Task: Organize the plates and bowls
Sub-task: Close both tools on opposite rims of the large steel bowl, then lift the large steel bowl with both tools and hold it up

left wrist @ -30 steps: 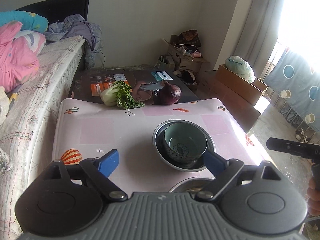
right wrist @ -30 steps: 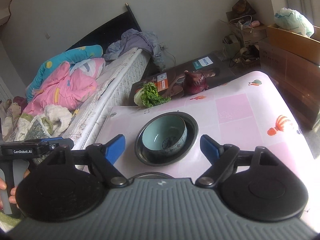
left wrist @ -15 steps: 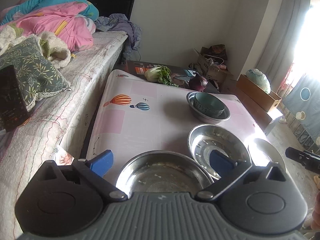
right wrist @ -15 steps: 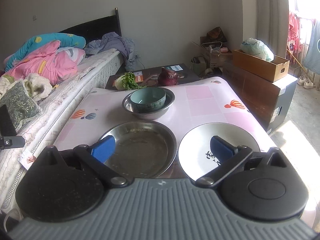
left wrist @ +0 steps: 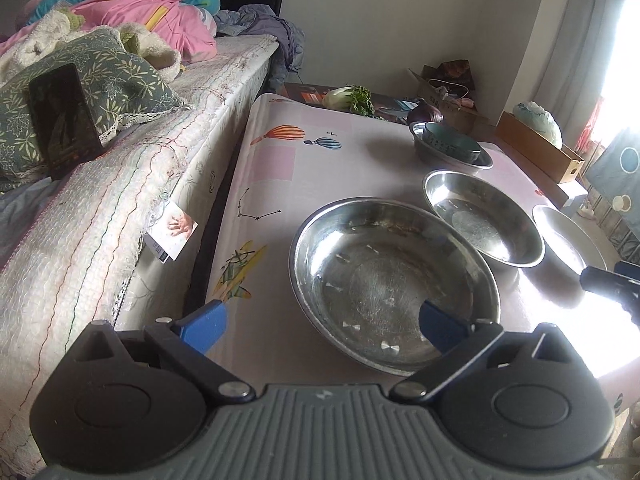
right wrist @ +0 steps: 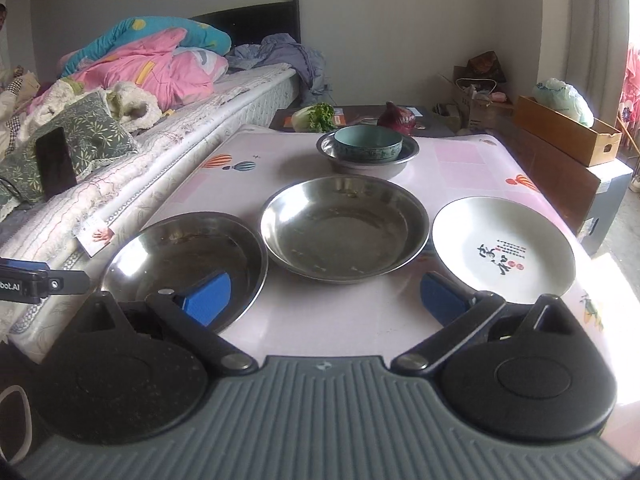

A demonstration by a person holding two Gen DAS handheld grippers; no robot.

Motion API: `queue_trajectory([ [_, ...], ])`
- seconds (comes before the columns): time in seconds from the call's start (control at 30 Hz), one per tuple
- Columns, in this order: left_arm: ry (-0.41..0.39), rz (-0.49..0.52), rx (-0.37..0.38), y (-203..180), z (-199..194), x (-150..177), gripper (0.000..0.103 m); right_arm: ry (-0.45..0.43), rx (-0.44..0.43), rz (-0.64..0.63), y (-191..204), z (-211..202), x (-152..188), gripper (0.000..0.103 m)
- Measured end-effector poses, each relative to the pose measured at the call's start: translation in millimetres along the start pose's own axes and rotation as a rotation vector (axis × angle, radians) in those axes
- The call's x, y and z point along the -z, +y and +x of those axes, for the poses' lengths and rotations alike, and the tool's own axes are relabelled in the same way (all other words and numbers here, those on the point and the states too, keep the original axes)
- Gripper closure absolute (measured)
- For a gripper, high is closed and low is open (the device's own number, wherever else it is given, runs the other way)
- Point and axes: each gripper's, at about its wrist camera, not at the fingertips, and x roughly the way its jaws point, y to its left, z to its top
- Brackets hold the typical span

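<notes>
On the pink table [right wrist: 352, 312] lie a near-left steel plate [right wrist: 188, 256] [left wrist: 392, 280], a middle steel dish [right wrist: 344, 232] [left wrist: 480, 216] and a white plate with red and black print [right wrist: 504, 248] [left wrist: 564, 240]. Farther back a teal bowl [right wrist: 368, 144] [left wrist: 452, 146] sits inside a steel bowl [right wrist: 368, 162]. My left gripper [left wrist: 322, 326] is open and empty over the near-left plate's near rim. My right gripper [right wrist: 324, 298] is open and empty above the table's front edge, between the left plate and the white plate.
A bed [right wrist: 168, 136] with quilts and a pillow runs along the table's left side, with a dark phone [left wrist: 64, 120] propped on it. A cabbage [right wrist: 314, 116] and a red onion [right wrist: 396, 118] lie beyond the far edge. Cardboard boxes [right wrist: 568, 132] stand at the right.
Both grippers have drawn back from the stacked bowls to the table's near edge. The three front dishes have come into view. Both stay open.
</notes>
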Motion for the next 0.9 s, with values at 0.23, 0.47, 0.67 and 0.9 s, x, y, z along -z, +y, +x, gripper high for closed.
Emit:
queue_trajectory([
  [0.23,0.022,0.039,-0.031,-4,29,3,0.001,0.051,-0.219,0.131,11,42,-6,0.002],
  [0.47,0.06,0.037,-0.031,-3,56,0,0.018,0.132,-0.252,0.155,23,96,-3,0.031],
  [0.67,0.096,0.065,-0.027,-7,69,-3,0.053,0.202,-0.247,0.204,21,125,4,0.064],
  [0.9,0.111,0.058,0.012,-5,66,-5,0.069,0.228,-0.27,0.239,12,124,8,0.076],
])
